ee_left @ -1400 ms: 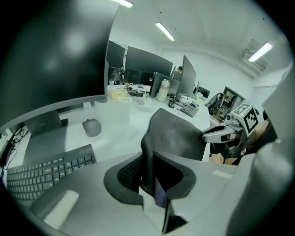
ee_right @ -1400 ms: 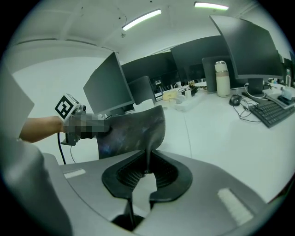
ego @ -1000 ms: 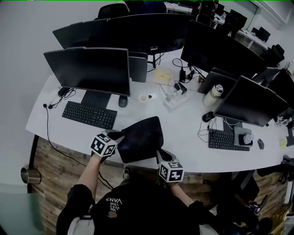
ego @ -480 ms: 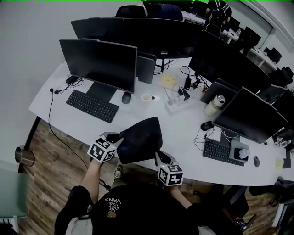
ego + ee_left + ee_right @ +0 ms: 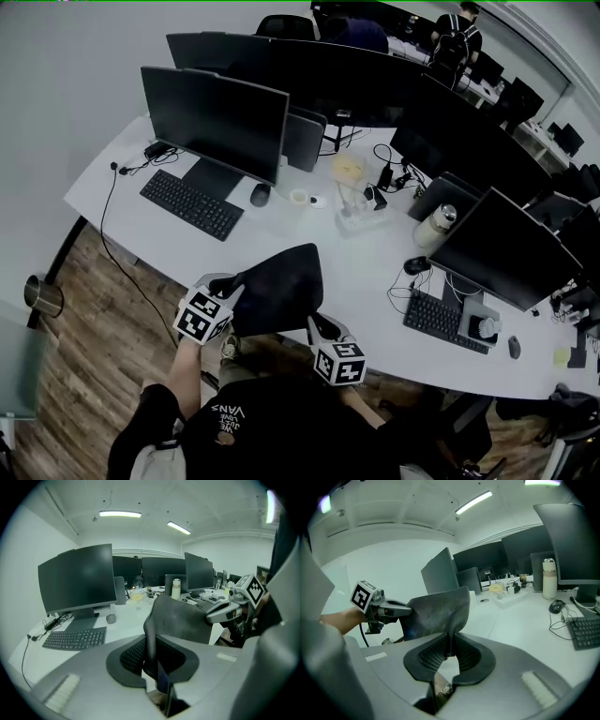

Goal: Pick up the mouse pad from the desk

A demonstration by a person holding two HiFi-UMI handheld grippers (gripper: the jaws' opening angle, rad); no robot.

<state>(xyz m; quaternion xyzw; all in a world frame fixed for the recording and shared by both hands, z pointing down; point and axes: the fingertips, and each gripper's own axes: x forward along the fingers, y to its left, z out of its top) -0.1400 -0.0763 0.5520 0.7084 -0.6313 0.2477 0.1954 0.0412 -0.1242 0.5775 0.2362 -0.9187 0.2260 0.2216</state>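
1. Holding the black mouse pad (image 5: pixel 277 289) up over the counter's (image 5: pixel 375 272) near edge, the left gripper (image 5: pixel 232 280) pinches one side with narrow fingers.
2. The right gripper's (image 5: pixel 315 324) fingers pinch the other side.

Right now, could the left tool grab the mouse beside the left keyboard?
Probably not: the left tool is shut on the mouse pad, held jointly with the right tool. The mouse lies farther back across the desk.
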